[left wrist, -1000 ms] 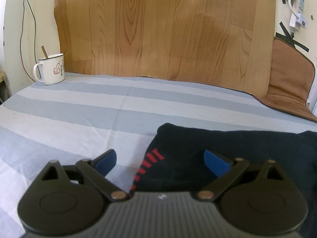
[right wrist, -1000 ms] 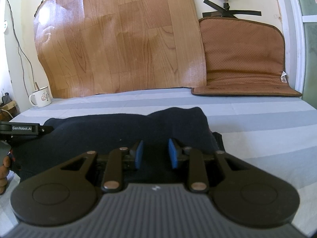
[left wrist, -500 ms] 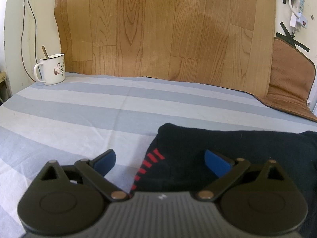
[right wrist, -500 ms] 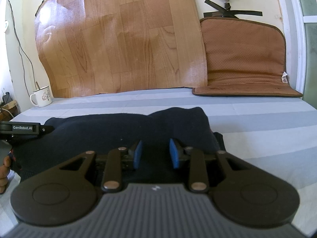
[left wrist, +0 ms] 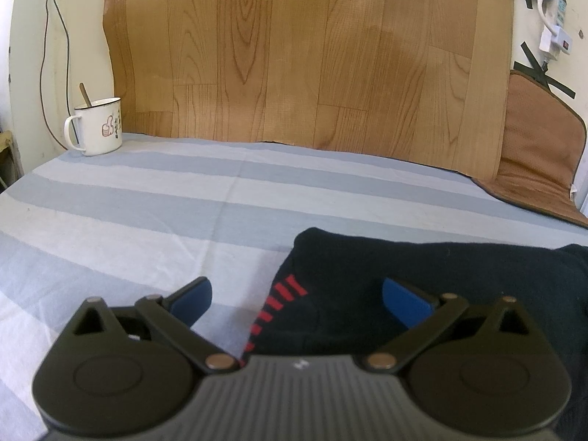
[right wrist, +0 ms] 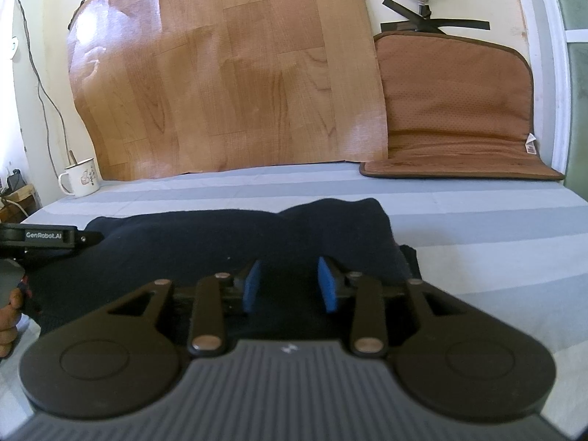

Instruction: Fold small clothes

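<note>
Both wrist views looked low and forward across the striped bed sheet (left wrist: pixel 147 220) toward the wood-patterned panel (left wrist: pixel 294 55) on the far wall. Each sat close over the dark garment (right wrist: pixel 220 235) at lower frame. They shared the mug (left wrist: pixel 97 126), far left, and the brown cushion (right wrist: pixel 455 110), right.

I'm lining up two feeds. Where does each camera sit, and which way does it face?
Left wrist: on the left tool, open, facing the wood-grain wall sheet over the dark navy garment's red-striped end.
Right wrist: on the right tool, open above that garment; a hand shows left.
Shared: garment, white enamel mug, striped bedsheet.
</note>
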Motion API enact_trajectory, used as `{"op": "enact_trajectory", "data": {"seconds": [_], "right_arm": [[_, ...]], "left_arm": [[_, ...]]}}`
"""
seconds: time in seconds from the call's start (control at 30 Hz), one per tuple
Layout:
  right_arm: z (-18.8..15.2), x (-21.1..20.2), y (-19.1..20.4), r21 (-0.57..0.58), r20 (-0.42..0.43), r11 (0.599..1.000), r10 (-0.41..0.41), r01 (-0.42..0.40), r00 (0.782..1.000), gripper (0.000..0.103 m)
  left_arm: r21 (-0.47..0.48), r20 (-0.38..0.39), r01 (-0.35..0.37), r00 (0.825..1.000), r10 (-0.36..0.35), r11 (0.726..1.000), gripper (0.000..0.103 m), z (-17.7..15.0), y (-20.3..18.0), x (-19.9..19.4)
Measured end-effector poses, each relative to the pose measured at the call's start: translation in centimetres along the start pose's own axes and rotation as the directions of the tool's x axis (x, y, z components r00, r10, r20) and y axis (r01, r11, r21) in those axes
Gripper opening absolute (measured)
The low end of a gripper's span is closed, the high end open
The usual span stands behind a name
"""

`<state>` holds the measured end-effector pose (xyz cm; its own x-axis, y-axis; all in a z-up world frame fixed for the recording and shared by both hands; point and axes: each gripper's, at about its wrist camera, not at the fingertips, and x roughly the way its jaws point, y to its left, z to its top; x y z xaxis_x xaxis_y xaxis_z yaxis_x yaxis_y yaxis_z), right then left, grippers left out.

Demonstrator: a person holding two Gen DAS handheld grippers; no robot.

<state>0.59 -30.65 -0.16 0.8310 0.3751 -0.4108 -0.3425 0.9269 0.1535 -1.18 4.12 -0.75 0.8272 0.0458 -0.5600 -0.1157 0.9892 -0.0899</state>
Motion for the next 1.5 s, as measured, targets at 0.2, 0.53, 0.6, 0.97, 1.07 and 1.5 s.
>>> {"op": "enact_trajectory", "data": {"seconds": [0.2,0.53,0.6,0.97,1.07,1.5], "right_arm": [[0.0,0.1,0.1,-0.002,0.0,1.0,0.001,-0.001,1.0,0.04],[0.0,0.1,0.1,0.001,0.001,1.0,0.005,-0.005,1.0,0.04],[0.0,0.1,0.2,0.003,0.003,1.0,0.006,-0.006,1.0,0.04],[-0.3,-0.2,0.0,0.013,0.012,1.0,0.007,-0.007,1.0,0.04],[-0.3,-0.2,0.0,0.016,0.014,1.0,0.007,-0.007,1.0,0.04],[-0.3,-0.5,-0.2,0.016,0.025,1.0,0.006,-0.006,1.0,0.044]], "left_arm": [[-0.013,-0.005,0.0,1.0,0.0,1.0,0.103,-0.1,-0.2,0.0],[-0.07,-0.002,0.017,1.0,-0.017,0.997,0.103,-0.6,0.3,-0.2],[-0.084,-0.004,0.025,1.0,-0.026,0.996,0.103,-0.6,0.4,-0.2],[-0.068,-0.008,-0.074,0.997,0.074,0.995,0.103,-1.0,-0.4,-0.7],[-0.043,-0.002,-0.101,0.995,0.102,0.994,0.103,-1.0,-0.9,-0.8],[-0.008,-0.001,-0.151,0.989,0.151,0.989,0.103,-1.2,-1.2,-1.3]]}}
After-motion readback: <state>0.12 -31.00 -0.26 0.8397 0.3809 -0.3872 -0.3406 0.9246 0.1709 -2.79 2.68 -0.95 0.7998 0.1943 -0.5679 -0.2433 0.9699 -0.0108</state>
